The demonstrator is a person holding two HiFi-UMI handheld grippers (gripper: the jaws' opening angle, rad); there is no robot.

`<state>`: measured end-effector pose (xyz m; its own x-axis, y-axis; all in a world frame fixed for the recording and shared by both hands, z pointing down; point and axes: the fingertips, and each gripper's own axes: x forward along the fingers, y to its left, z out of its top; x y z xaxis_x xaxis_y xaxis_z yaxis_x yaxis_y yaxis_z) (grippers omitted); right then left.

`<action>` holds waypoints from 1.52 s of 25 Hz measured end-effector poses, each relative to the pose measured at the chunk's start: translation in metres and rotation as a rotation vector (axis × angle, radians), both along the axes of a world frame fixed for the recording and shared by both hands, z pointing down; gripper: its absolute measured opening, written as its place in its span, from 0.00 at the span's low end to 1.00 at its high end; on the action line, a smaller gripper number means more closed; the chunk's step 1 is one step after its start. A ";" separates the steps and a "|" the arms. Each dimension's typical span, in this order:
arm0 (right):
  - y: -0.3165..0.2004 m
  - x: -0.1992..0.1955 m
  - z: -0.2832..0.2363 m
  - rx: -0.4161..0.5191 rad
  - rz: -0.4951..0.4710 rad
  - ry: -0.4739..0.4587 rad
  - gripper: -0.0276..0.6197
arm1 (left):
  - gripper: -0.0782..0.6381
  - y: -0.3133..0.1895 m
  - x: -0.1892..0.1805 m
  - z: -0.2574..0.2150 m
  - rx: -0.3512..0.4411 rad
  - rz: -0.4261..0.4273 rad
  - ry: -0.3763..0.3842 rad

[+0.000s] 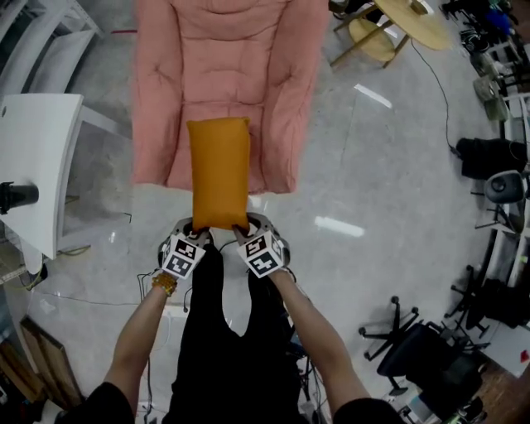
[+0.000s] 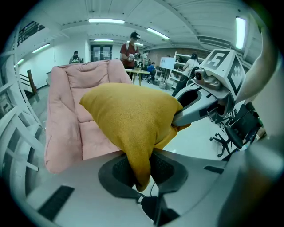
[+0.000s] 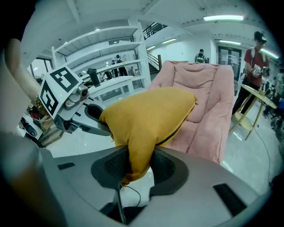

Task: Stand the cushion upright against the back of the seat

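A mustard-yellow cushion [image 1: 219, 172] hangs in the air in front of a pink padded seat [image 1: 228, 62], its far end over the seat's front edge. My left gripper [image 1: 199, 228] is shut on the cushion's near left corner, and my right gripper [image 1: 241, 229] is shut on its near right corner. In the left gripper view the cushion [image 2: 133, 119] bunches between the dark pads, with the pink seat [image 2: 73, 111] behind it and the right gripper at the cushion's right side. The right gripper view shows the cushion [image 3: 148, 119] pinched the same way before the seat [image 3: 204, 102].
A white table [image 1: 37, 170] stands at the left, a round wooden table [image 1: 414, 21] at the far right. Office chairs [image 1: 431, 348] and cables crowd the right side. A person [image 2: 130, 48] stands behind the seat. The floor is glossy grey.
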<state>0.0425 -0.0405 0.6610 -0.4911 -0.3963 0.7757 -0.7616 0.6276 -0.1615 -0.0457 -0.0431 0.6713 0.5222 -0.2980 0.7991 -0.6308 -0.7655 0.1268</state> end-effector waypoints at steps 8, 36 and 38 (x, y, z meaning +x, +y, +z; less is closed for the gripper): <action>0.003 -0.008 -0.042 0.011 0.010 0.000 0.25 | 0.20 0.002 -0.009 -0.041 0.023 0.012 -0.004; -0.023 -0.066 -0.158 0.185 0.058 0.067 0.25 | 0.20 -0.030 -0.065 -0.153 0.189 0.056 0.049; -0.028 -0.060 -0.164 0.219 0.055 0.067 0.25 | 0.20 -0.036 -0.059 -0.159 0.214 0.051 0.044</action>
